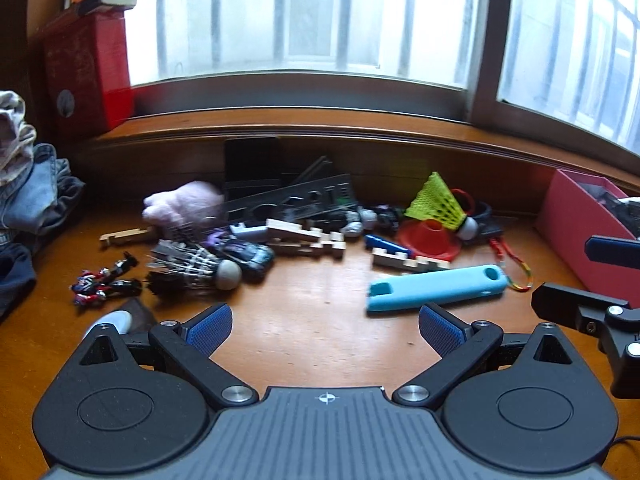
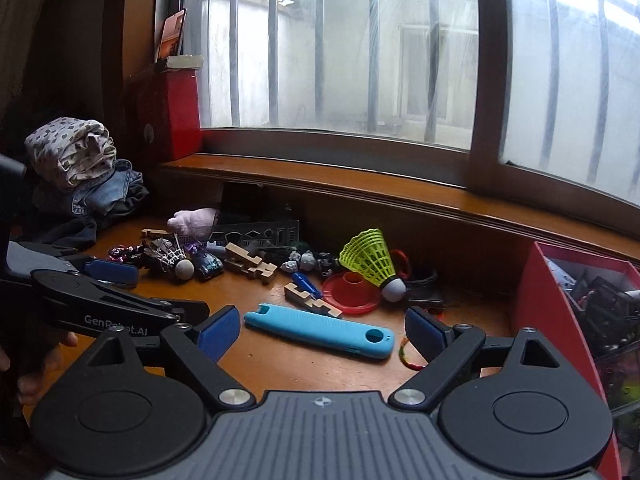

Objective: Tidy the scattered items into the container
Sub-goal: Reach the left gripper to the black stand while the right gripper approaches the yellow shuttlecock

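Clothes (image 2: pixel 80 172): piled at 9 o'clock on the tabletop (image 1: pixel 320 320).
Left gripper (image 1: pixel 325 330): fingers spread wide, nothing between them.
Toys: car (image 1: pixel 248 254), shuttlecock (image 1: pixel 442 204), wooden blocks (image 1: pixel 308 238) scattered at 12 o'clock.
Blue case (image 2: pixel 320 330): flat at centre, just ahead of the right gripper (image 2: pixel 322 332), whose fingers stand wide and empty.
Box (image 2: pixel 560 320): red container at 3 o'clock, partly filled.

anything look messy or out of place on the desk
Yes: small things lie strewn over the wooden desk rather than in the red box: a light blue plastic case, a yellow plastic shuttlecock tipped onto a red plastic disc, and wooden puzzle pieces.
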Demonstrator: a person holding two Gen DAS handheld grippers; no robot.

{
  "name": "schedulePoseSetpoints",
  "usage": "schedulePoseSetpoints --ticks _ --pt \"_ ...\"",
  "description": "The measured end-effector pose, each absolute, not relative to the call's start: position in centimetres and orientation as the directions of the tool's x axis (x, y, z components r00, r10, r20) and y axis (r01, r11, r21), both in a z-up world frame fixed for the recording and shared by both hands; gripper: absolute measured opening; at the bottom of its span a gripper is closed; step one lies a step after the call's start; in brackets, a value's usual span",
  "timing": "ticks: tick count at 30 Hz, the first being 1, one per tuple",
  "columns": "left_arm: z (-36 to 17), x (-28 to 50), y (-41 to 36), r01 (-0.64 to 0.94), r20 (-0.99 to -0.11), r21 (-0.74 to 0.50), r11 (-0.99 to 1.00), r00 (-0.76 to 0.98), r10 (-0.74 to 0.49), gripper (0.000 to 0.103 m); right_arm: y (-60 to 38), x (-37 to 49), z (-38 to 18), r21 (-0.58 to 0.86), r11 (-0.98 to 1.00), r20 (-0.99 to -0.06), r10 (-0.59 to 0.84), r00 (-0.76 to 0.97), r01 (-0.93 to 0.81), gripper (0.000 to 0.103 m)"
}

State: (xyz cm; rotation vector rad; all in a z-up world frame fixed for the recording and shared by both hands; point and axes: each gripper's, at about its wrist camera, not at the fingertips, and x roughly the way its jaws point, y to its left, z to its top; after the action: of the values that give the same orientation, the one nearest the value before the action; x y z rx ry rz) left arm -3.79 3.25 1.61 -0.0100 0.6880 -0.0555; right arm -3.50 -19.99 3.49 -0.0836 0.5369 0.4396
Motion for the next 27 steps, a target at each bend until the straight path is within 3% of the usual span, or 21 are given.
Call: schedulePoseSetpoints --ticks 9,13,20,27 --pt "2.0 1.2 6.7 0.039 -0.606 -0.014 0.999 0.795 -0.039 0.101 -17.3 1.6 -0.5 0.079 0.927 -0.615 0.335 0.714 -0.367 0.092" --pt "2.6 4.9 7.8 -0.002 -0.572 -0.007 1.000 0.820 -0.003 0.102 -17.1 2.0 -1.3 0.093 0.940 -0.613 0.314 0.726 -0.328 0.092" --pt "1.6 11.5 8.1 -0.078 -0.589 0.007 0.997 0.805 0.067 0.102 -17.0 2.3 -1.4 0.007 0.956 -0.581 0.242 0.777 -0.292 0.092" --pt "0.7 14.5 7.1 -0.079 -0.576 0.057 0.995 0.812 0.097 0.102 -18.4 5.8 -1.3 0.064 0.976 -0.575 0.206 0.792 -0.207 0.090"
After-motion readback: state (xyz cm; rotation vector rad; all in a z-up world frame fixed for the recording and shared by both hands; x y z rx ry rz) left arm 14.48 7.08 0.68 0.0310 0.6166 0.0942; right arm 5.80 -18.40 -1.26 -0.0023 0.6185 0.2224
